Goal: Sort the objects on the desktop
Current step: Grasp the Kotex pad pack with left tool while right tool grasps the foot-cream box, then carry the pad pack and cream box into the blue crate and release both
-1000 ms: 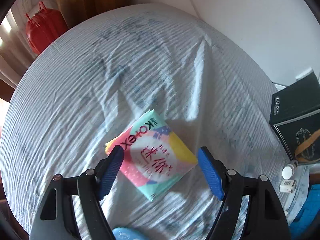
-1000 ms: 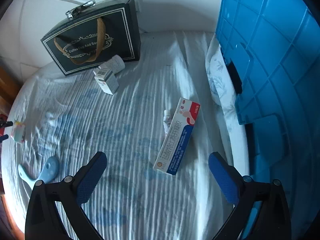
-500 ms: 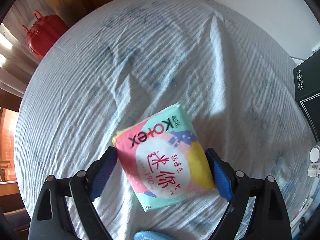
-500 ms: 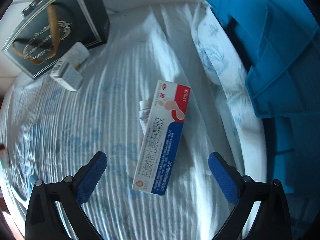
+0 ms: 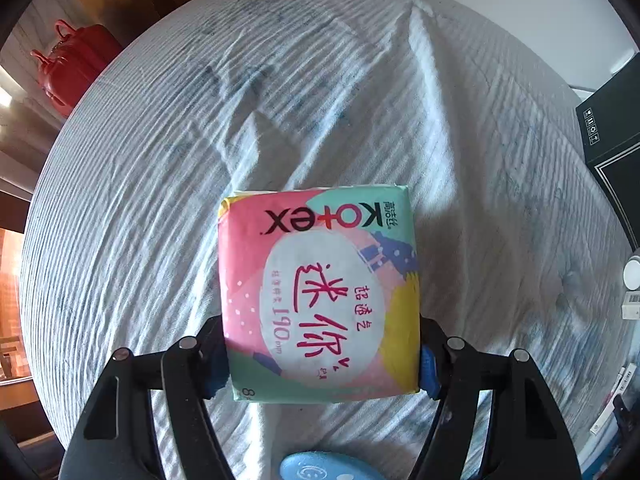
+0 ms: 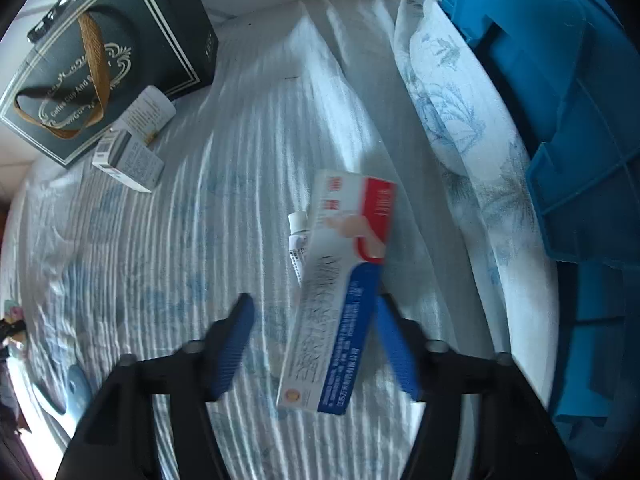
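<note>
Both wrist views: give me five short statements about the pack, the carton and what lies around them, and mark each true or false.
1. The colourful Kotex pack sits between the blue pads of the left gripper. True; its jaws are closing on it.
2. The pack lies on bare wood. False: it lies on a striped white cloth.
3. The red, white and blue carton lies between the fingers of the right gripper. True; the jaws are closing and the left pad is still clear of it.
4. A small white tube lies beside the carton. True.
5. The dark gift bag has a red handle. False: the handle is golden-brown.
</note>
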`<state>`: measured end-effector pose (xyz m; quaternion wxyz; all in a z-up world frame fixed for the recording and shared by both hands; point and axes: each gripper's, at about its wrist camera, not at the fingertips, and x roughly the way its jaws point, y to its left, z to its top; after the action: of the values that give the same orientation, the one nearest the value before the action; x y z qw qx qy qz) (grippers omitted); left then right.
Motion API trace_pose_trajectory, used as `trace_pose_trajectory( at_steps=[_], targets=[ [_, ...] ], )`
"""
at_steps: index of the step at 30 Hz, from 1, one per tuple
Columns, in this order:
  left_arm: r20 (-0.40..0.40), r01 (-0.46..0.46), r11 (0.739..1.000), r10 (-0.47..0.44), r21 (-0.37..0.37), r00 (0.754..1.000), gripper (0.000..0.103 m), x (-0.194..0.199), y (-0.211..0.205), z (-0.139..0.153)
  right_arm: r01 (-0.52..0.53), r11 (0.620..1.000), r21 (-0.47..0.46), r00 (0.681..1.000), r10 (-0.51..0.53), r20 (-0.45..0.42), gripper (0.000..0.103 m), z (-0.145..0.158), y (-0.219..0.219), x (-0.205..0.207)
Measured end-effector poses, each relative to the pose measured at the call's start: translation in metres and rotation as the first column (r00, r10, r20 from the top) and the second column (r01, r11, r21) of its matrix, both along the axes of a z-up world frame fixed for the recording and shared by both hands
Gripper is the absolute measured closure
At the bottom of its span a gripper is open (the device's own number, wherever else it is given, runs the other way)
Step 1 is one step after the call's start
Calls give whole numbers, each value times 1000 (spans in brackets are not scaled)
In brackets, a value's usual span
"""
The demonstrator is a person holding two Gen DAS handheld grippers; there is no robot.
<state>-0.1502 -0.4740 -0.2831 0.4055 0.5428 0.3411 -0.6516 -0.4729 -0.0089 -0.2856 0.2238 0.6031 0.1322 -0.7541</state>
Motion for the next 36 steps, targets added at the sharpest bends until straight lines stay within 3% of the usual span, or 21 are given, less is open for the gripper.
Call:
trace_pose_trajectory(
  at_steps=[5,12,15,23,29,36],
  targets=[
    [-52,41,997,-44,-61,998,32,22,26,30,-30,1000,-3,999,30,-44,64,16,1,14],
    [-157,75,982,-102,-172,982,32,65,90,79,-98,992,-78,982,83,-171,64,80,20,63],
    [-180,100,967,-145,-236,973,32,76,107,101,-142,986,-87,962,117,-247,64,113,24,85],
    [-243,189,910,-291,-368,925,32,93,215,150,-228,965,-130,887,151,-437,64,186,59,159],
    [-278,277,850,-428,-449,860,32,77,289,188,-252,947,-201,834,107,-541,64,239,113,195],
    [-318,381,771,-580,-510,750,32,33,373,235,-247,936,-252,790,44,-612,64,286,175,206]
  ],
)
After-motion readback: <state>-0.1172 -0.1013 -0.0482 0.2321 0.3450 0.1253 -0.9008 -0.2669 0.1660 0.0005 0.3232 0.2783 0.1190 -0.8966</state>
